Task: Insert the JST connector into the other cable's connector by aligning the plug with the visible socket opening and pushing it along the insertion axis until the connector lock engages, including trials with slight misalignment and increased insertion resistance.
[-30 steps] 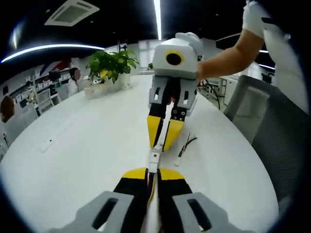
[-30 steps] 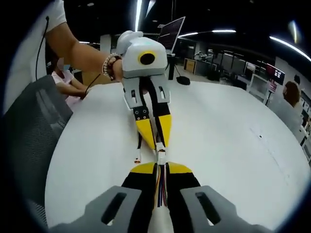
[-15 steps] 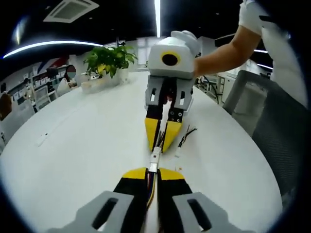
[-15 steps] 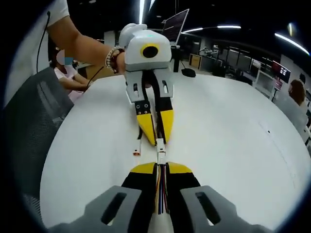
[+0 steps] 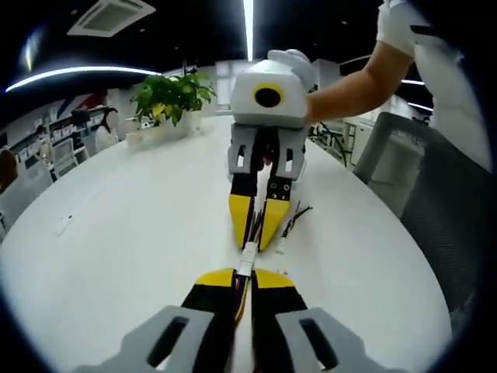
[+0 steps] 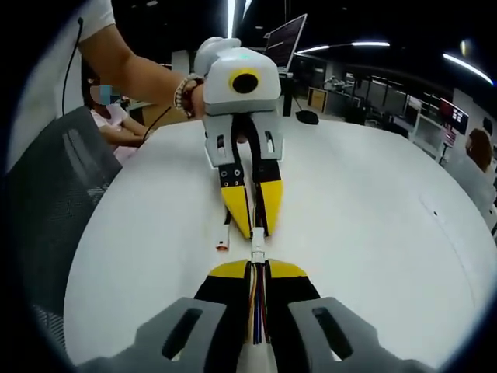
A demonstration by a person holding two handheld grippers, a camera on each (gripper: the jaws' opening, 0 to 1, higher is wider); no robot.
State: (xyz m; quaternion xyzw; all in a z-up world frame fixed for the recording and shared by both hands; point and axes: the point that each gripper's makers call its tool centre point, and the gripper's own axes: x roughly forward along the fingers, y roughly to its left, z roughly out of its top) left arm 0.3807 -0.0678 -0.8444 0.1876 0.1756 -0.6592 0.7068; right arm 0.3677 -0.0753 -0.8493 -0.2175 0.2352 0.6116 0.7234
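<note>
Above the white table [image 5: 116, 256], the left gripper [image 5: 242, 278] is closed on a bundle of coloured wires, its white plug [image 5: 247, 256] poking out past the yellow tips. Facing it, the right gripper [image 5: 256, 242] is clamped on the other cable, tip to tip with the plug. A spare cable [image 5: 291, 225] lies on the table just beside the plug.

In the right gripper view, the white connector [image 6: 257, 250] sits between both grippers' tips.

Grippers [image 5: 248, 273] tip-to-tip above table [image 5: 116, 256], plant [image 5: 169, 95] behind
</note>
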